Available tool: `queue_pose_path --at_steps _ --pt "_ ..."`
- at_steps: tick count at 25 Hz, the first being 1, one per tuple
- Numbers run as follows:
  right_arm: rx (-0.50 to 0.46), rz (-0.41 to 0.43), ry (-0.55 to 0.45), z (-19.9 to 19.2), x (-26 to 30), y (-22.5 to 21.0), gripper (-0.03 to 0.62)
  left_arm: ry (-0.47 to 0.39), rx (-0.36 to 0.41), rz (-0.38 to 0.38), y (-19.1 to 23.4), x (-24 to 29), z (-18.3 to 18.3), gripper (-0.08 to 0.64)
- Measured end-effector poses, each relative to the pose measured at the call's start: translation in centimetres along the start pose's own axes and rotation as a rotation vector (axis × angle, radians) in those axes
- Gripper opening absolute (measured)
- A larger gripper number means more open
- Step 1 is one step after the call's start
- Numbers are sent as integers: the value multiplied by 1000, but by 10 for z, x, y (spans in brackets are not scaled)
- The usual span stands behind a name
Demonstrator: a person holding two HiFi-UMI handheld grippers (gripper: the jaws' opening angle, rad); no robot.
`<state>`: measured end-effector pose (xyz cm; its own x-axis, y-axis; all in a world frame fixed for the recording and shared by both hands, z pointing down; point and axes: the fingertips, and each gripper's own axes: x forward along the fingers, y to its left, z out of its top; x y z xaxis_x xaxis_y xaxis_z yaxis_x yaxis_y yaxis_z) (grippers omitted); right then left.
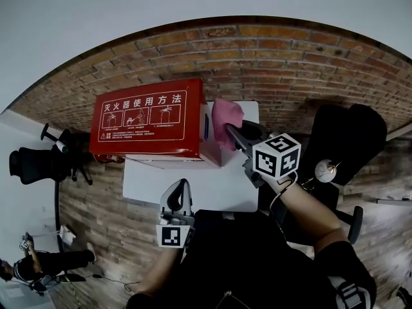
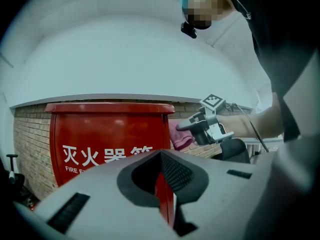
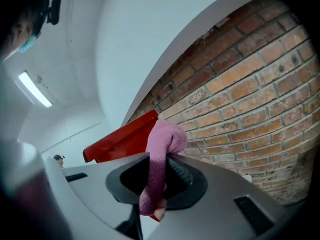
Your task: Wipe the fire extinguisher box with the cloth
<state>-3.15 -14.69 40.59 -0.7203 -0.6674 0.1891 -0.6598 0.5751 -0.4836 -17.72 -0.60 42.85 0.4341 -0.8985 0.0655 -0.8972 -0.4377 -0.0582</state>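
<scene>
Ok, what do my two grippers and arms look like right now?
Left gripper: light grey, tapered jaws with black ribbed pads, a black-and-white marker cube behind. Right gripper: looks darker, same cube; a thin black cable trails along the forearm. Forearms bare; dark clothing above.

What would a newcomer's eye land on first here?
The red fire extinguisher box with white lettering dominates, standing on the white table before a brick wall. Next, the pink cloth clamped in the right gripper at the box's right end, while the left gripper hangs shut and empty nearer the person.
</scene>
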Motion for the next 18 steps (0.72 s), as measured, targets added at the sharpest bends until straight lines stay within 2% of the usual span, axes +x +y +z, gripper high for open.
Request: queue_pose_path --at_steps 7,11,15,18 --pt "143 93 46 21 23 8 77 -35 -21 11 1 -1 15 48" --pt "266 130 83 30 36 3 77 -64 -31 15 3 -4 16 48" --pt "400 207 120 36 48 8 78 -1 2 14 4 -8 4 47" --pt "452 252 131 40 53 12 78 24 -6 24 5 -8 4 46"
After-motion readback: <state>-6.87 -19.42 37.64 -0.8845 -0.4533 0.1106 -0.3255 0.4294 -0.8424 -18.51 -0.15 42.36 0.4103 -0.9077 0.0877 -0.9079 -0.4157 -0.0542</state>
